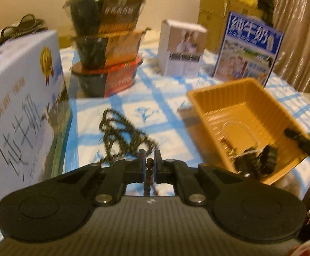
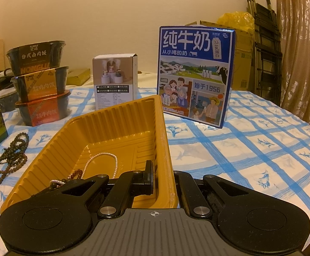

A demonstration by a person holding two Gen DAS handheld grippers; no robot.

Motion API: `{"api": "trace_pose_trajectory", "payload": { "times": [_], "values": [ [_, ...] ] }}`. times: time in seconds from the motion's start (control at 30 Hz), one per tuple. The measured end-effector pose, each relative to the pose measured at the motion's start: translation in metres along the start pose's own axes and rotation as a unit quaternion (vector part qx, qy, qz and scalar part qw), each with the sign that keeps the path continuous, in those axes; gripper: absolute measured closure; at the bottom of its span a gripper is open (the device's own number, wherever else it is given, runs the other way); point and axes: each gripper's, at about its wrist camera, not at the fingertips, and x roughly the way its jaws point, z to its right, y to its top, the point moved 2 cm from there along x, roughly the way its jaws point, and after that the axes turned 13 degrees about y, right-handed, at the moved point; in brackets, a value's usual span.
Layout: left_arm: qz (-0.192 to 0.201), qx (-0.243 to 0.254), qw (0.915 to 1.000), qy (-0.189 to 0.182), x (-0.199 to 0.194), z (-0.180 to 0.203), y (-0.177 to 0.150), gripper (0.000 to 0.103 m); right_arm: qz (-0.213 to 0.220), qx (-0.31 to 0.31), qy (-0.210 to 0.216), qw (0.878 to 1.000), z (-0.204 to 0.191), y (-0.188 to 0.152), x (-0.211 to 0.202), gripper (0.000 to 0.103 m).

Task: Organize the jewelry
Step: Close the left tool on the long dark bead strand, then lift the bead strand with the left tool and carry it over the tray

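My left gripper point(image 1: 148, 166) is pinched nearly closed on the dark bead strand point(image 1: 120, 132), whose tangle trails on the tablecloth left of the tray point(image 2: 120, 125); my right gripper point(image 2: 163, 179) clamps the tray's right wall; dragging may snag the beads, or slip them.

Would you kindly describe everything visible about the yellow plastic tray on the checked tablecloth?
The yellow plastic tray is a glossy, thin-walled rectangular container with ribbed sloping sides, a flat rim and an oval embossed in its floor. It sits open-topped on the blue-and-white checked tablecloth. The right gripper is shut on its near right wall, one finger inside, one outside. Inside lie a white pearl strand and some dark beads. The long dark bead necklace lies outside, to its left.
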Motion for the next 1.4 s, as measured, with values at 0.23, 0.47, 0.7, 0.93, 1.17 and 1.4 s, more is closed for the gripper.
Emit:
{"api": "trace_pose_trajectory", "payload": {
  "times": [0.23,0.47,0.7,0.93,1.17,1.4],
  "values": [
    [0.035,-0.001,0.9992,-0.018,-0.023,0.009,0.026,0.098,-0.001,0.001,0.0,1.0,0.0,0.001,0.0,0.098],
    [0.074,0.006,0.9968,-0.028,-0.046,0.012,0.054,0.098,0.0,0.001,0.002,1.0,-0.001,0.001,0.0,0.098],
    [0.1,-0.001,0.9943,-0.038,-0.064,0.012,0.074,0.098,0.0,0.001,0.002,1.0,-0.002,0.001,0.0,0.098],
    [0.115,0.0,0.9923,-0.046,-0.075,0.015,0.086,0.098,0.0,0.001,0.004,1.0,-0.005,0.002,0.002,0.098],
    [0.129,0.004,0.9898,-0.061,-0.084,0.023,0.095,0.098,0.0,0.001,0.004,1.0,-0.004,0.002,0.002,0.098],
    [0.149,0.014,0.985,-0.086,-0.09,0.039,0.108,0.098,0.0,0.002,0.004,1.0,-0.003,0.002,0.002,0.098]
  ]
}}
